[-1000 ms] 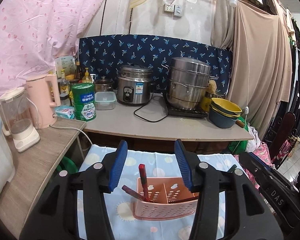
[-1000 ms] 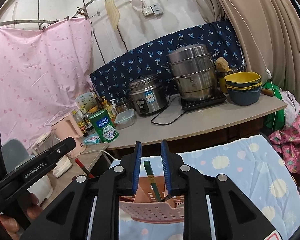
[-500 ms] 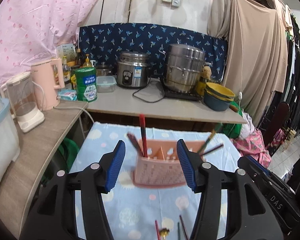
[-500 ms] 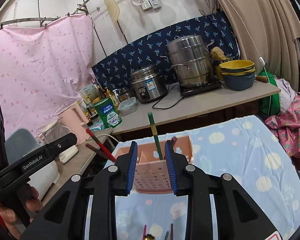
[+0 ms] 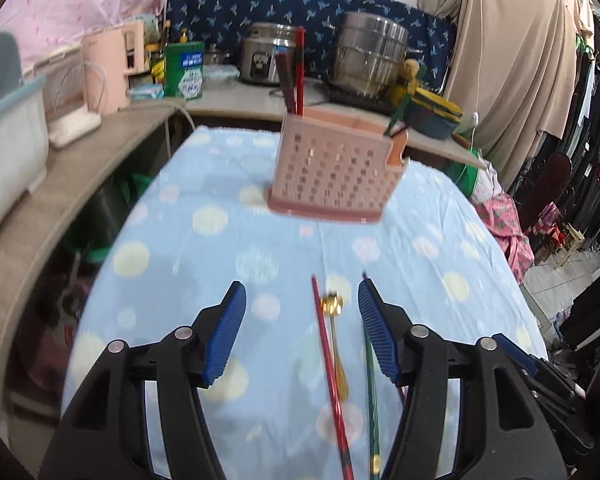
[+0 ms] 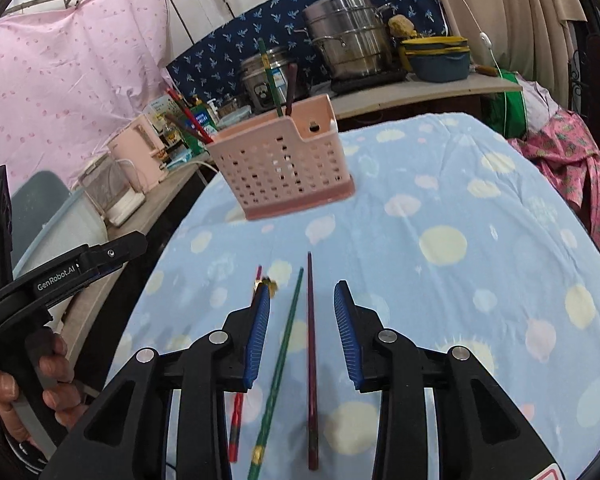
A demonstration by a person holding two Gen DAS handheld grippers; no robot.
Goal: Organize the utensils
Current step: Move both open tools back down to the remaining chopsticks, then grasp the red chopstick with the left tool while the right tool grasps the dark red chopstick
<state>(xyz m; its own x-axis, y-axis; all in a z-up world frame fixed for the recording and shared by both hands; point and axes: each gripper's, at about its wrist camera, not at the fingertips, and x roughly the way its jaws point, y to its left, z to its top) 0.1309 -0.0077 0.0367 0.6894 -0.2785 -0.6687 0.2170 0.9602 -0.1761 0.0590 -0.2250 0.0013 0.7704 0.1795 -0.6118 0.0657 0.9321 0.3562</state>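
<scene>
A pink perforated utensil holder point(image 5: 332, 172) point(image 6: 284, 168) stands on the blue dotted cloth point(image 5: 204, 280) with red, dark and green chopsticks upright in it. Nearer to me on the cloth lie a red chopstick point(image 5: 328, 360), a gold spoon point(image 5: 332, 306), a green chopstick point(image 6: 284, 352) and a maroon chopstick point(image 6: 311, 360). My left gripper point(image 5: 300, 304) hovers over the red chopstick and spoon, jaws opening, nothing pressed. My right gripper point(image 6: 302, 300) hovers over the green and maroon chopsticks, jaws opening, also gripping nothing.
Behind the table runs a counter with a rice cooker point(image 5: 266, 54), a steel steamer pot point(image 5: 368, 56), a green tin point(image 5: 184, 70) and stacked bowls point(image 5: 432, 114). A wooden side shelf point(image 5: 60, 184) with a pink kettle point(image 5: 112, 72) lines the left. Clothes hang at right.
Both grippers have pulled back from the holder and sunk toward the cloth, jaws wider. The green chopstick stays in the holder. The loose chopsticks and spoon have come into view.
</scene>
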